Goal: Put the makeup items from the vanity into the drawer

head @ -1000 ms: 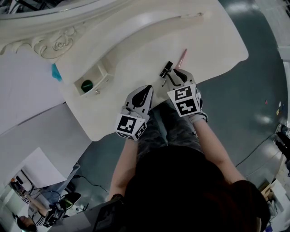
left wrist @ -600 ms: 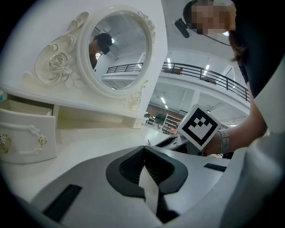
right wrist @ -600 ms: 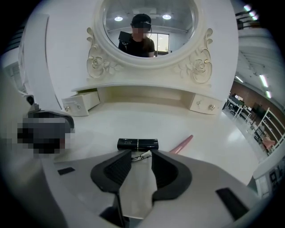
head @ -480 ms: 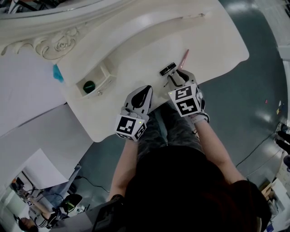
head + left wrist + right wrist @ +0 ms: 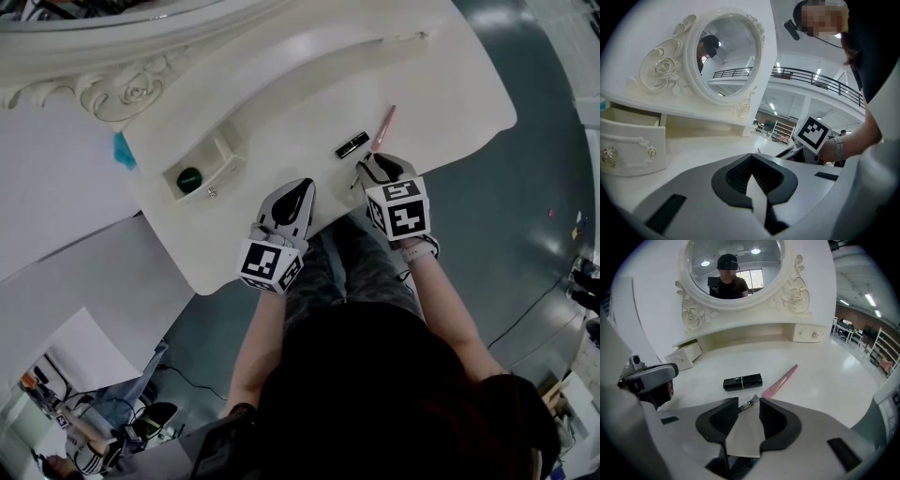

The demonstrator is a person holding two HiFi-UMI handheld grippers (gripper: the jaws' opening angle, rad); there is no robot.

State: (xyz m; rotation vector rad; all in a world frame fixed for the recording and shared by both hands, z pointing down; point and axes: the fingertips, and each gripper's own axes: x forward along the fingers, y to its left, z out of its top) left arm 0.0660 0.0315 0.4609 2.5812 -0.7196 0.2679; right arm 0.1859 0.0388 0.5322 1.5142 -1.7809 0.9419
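Black lipstick lies on the white vanity top, centre of frame.
It is a glossy tube with a thin metal band, beside a pink stick. The right gripper is released, the left gripper clenched on nothing. Only the head view shows the open drawer, left of centre.

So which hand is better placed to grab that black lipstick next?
The right. Its gripper, jaws open, points straight at the black lipstick just ahead; the left gripper is shut and sits farther off, toward the drawer.

lipstick: blk tube, lying flat, centre-right of frame.
pink stick: slanted, just right of lipstick.
drawer: open, centre-left; green round item inside.
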